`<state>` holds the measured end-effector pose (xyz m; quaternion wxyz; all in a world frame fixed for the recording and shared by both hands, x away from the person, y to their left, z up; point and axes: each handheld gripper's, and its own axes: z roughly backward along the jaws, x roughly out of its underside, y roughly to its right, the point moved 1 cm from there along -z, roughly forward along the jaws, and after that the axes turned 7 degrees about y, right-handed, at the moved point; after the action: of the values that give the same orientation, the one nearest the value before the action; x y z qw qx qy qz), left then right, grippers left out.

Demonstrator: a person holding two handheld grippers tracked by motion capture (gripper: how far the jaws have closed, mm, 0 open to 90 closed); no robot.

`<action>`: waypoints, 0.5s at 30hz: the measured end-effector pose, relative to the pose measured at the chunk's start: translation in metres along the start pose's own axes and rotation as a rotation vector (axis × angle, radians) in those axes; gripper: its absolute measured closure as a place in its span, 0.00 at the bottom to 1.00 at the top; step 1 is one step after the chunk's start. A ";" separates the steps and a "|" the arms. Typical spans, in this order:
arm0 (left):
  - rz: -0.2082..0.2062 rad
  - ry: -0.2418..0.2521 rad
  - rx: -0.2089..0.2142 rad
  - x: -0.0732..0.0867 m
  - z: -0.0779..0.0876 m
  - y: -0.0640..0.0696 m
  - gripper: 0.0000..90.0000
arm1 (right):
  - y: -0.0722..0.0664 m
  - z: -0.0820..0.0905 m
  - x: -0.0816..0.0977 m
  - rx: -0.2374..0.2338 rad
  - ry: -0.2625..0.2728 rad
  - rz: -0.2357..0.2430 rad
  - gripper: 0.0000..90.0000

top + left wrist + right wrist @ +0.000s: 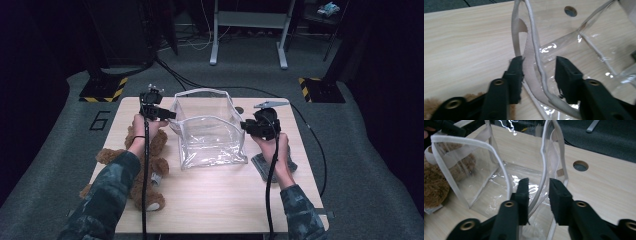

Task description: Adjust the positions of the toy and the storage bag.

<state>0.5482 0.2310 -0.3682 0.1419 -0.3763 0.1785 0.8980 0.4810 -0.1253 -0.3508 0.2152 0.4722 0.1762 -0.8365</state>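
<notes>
A clear plastic bag (pixel 210 131) with beige edging stands open-topped at the middle of the wooden table (pixel 225 205). My left gripper (pixel 167 115) is at the bag's left rim. In the left gripper view its jaws (pixel 539 61) stand apart around the beige strap and rim (pixel 530 50); one pad touches the strap, the other is clear of it. My right gripper (pixel 245 125) is at the bag's right rim. In the right gripper view its jaws (pixel 539 182) straddle the thin rim (pixel 544 165) with a gap on both sides. A brown teddy bear (pixel 150 165) lies left of the bag.
A grey object (pixel 260 165) lies on the table under my right hand. A round hole (pixel 240 109) in the tabletop sits behind the bag's right corner. The teddy (pixel 434 187) shows through the bag's wall. Cables trail over the table's edges to the floor.
</notes>
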 end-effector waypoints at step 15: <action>-0.027 -0.003 -0.003 0.001 -0.011 0.005 0.89 | 0.004 -0.058 -0.023 0.078 -0.110 0.016 0.95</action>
<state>0.5528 0.2221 -0.3754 0.1538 -0.3776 0.1720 0.8968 0.5358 -0.0953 -0.3597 0.2125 0.4348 0.1276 -0.8658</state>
